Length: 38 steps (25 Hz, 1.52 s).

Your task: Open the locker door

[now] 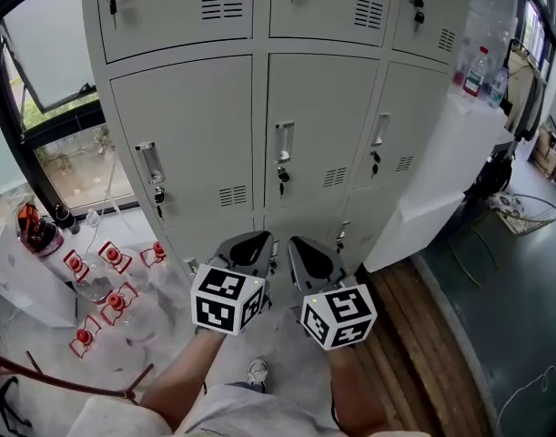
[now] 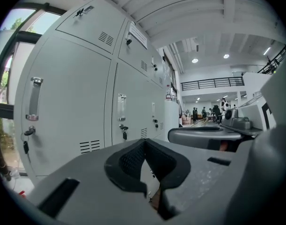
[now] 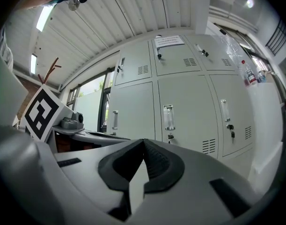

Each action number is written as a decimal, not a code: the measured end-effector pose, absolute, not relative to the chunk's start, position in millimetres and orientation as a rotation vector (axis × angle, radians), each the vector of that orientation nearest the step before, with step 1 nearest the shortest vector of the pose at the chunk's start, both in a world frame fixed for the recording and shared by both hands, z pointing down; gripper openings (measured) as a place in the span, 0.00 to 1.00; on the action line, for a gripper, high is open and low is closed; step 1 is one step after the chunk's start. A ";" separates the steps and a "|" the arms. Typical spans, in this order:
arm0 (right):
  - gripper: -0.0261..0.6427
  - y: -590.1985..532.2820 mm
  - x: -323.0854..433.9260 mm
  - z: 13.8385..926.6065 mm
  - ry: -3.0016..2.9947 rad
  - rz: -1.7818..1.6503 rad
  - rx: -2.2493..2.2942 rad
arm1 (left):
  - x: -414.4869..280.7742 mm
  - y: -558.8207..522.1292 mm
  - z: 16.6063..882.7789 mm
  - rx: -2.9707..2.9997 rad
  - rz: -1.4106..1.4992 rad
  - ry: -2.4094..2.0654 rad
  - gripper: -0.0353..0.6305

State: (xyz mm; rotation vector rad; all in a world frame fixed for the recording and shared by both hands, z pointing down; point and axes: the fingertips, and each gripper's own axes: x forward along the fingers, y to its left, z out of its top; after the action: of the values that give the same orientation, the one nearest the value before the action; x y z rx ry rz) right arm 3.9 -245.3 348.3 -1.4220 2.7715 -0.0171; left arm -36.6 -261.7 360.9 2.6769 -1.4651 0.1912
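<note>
Forearms of person sat lowest in head view, L forearm [image 1: 180, 382] and R forearm [image 1: 355, 391], both bare, each behind a gripper w/ marker cube. Side by side were left gripper [image 1: 251, 242] and right gripper [image 1: 305, 248], near each other, not touching, both pointed toward locker [image 1: 259, 44].

Left gripper view: fingers [image 2: 128, 159] closed, tips met, nothing btwn them. Right gripper view: fingers [image 3: 157, 159] likewise closed tip to tip, empty.

Locker was grey metal, three doors across per row; every door in sight shut. Centre door [image 1: 325, 107] of mid row stood straight ahead of grippers, apart from both. Its handle [image 1: 284, 141] was upright near door's left edge, key [image 1: 282, 178] hanging just below. Vent slots low on door's right.

Window [image 1: 50, 35] to locker's left. Red-topped clear containers [image 1: 109, 280] lay on floor [image 1: 41, 353] left of person, on pale sheeting. White cabinet [image 1: 446, 167] stood against locker's right side, w/ bottles [image 1: 478, 71] on top. Wood planks [image 1: 423, 335] ran along R. Shoe [image 1: 257, 371] showed btwn forearms.
</note>
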 end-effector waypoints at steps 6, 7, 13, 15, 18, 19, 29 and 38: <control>0.04 -301.2 -7.0 331.0 2.761 0.028 -1.397 | -42.5 -319.5 352.8 2.691 0.180 -1.448 0.06; 0.04 -309.8 -9.2 329.0 2.764 0.029 -1.392 | -43.7 -327.6 352.3 2.693 0.179 -1.444 0.06; 0.04 -356.4 -22.1 321.3 2.774 0.053 -1.396 | -57.1 -371.5 349.9 2.686 0.156 -1.436 0.06; 0.04 -370.4 -25.1 318.1 2.778 0.067 -1.405 | -61.7 -381.7 349.8 2.684 0.148 -1.430 0.06; 0.04 -388.9 -30.1 311.0 2.786 0.108 -1.418 | -67.2 -392.8 350.1 2.684 0.141 -1.414 0.06; 0.04 -394.1 -31.5 309.2 2.787 0.119 -1.423 | -69.0 -395.9 350.1 2.685 0.140 -1.411 0.06; 0.17 -430.6 -36.1 302.5 2.779 0.131 -1.465 | -79.5 -419.5 345.5 2.708 0.128 -1.400 0.06; 0.24 -450.8 -42.0 301.2 2.806 0.077 -1.398 | -82.1 -427.2 349.2 2.705 0.129 -1.380 0.06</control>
State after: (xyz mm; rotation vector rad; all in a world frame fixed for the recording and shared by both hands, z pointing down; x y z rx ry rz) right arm -42.0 -450.8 301.2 -1.3976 2.8064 0.0774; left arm -82.1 -427.2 349.2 2.7053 -1.3796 0.1288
